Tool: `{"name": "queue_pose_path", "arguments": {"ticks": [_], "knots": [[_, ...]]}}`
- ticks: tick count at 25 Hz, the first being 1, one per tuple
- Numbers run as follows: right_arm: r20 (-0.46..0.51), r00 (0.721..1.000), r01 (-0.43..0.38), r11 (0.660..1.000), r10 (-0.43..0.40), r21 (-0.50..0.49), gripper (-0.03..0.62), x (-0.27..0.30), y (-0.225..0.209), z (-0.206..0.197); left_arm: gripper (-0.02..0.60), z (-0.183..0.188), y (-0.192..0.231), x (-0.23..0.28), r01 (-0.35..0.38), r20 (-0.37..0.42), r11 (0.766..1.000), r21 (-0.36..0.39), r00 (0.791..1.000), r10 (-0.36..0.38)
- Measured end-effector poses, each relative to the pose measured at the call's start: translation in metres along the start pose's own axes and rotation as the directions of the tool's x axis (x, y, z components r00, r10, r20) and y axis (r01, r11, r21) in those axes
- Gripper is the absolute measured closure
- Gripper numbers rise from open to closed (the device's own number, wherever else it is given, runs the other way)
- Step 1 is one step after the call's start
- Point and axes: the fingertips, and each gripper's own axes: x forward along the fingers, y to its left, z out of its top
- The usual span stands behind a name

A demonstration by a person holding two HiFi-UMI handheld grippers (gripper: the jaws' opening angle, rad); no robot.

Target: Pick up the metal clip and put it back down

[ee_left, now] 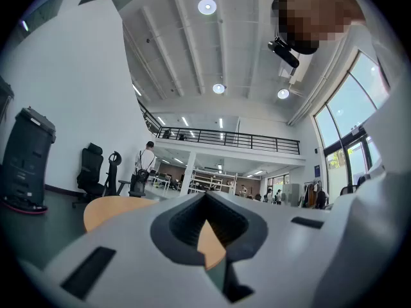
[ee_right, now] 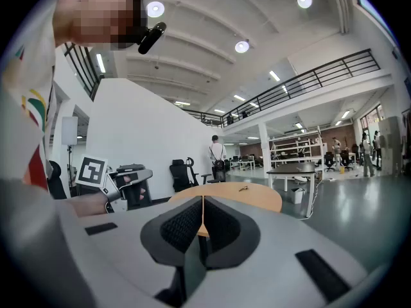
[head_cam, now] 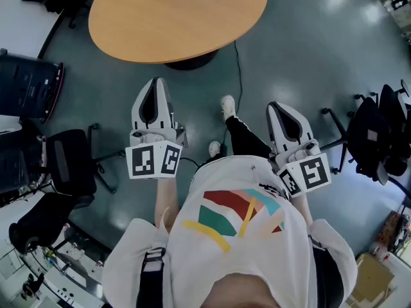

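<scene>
Left tongs and right tongs are shown fully closed, nothing gripped. The metal clip is seen lying on the table.

I see a round wooden table with a plain light brown top. It stands on a dark base on the glossy grey floor. In the right gripper view a small metal clip lies flat on the top, toward the far side from me, with bare wood all around it. A thin black cable runs along the floor from beside the base toward me.
</scene>
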Motion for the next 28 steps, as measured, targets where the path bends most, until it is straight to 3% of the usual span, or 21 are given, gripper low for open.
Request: {"name": "queue_pose_path", "arguments": {"ticks": [5,12,18,24,28], "knots": [[0.013,1.000,0.017,0.999,-0.018,0.051,0.579,0.033,-0.040,-0.009,0.538,-0.011,-0.001,0.042,0.003,-0.005,1.000,0.016,1.000,-0.003],[0.029,0.993,-0.116,0.990,0.114,0.077,0.579,0.143,-0.109,0.002,0.537,-0.022,0.003,0.143,-0.038,-0.007,0.998,0.040,0.999,0.038],[0.056,0.987,-0.151,0.989,0.151,-0.004,0.579,0.230,-0.221,0.047,0.537,-0.020,-0.014,0.276,-0.072,0.038,0.997,0.035,0.997,0.071],[0.024,0.981,-0.192,0.981,0.191,0.031,0.579,0.289,-0.345,0.112,0.537,0.001,-0.039,0.410,-0.130,0.019,0.991,0.022,0.991,0.130],[0.009,0.976,-0.216,0.976,0.215,0.005,0.579,0.329,-0.403,0.129,0.538,0.001,-0.049,0.464,-0.163,0.039,0.986,0.042,0.986,0.161]]}}
